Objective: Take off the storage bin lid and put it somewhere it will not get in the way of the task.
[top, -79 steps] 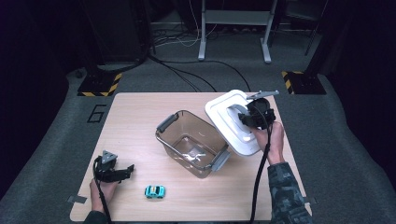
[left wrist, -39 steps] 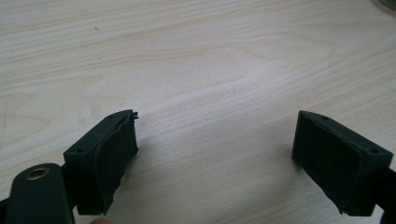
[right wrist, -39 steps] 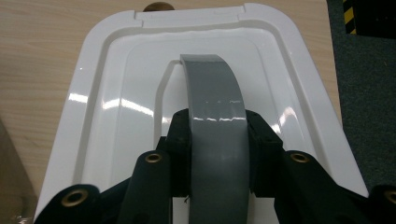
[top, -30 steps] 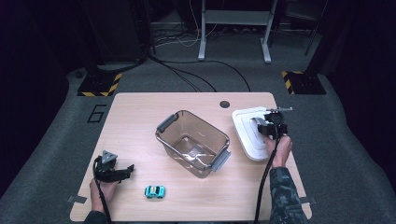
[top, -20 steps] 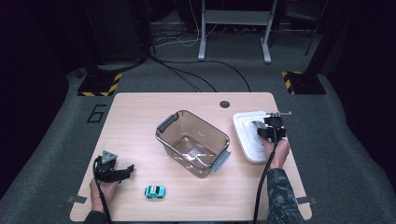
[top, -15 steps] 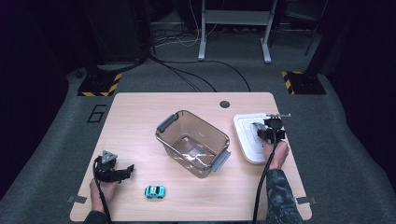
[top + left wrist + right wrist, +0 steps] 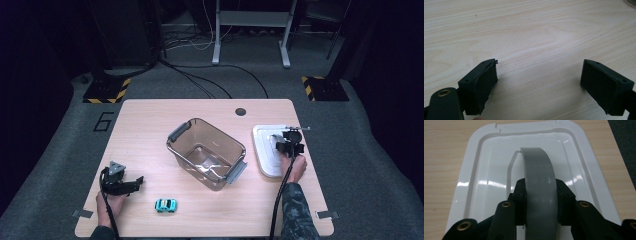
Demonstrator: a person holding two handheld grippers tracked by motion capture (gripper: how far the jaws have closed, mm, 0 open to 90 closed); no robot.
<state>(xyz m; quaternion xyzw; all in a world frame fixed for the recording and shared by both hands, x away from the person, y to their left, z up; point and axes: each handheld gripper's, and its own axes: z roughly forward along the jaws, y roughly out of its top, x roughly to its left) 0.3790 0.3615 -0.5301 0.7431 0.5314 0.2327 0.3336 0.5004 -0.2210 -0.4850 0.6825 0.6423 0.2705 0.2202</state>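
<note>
Lid (image 7: 270,150): flat on the table (image 7: 150,120) at right, beside the open bin (image 7: 207,159). Nearest, left gripper (image 7: 131,184) spread wide over bare pale woodgrain; small teal toy car (image 7: 165,204) just beside. Right gripper (image 7: 540,202) clamped on the lid's smooth grey arched handle (image 7: 537,177). Glossy white plastic, rounded corners, stepped rim. Removal apparently done; letting go left. Bin tinted, clear, grey-handled, probably empty.
</note>
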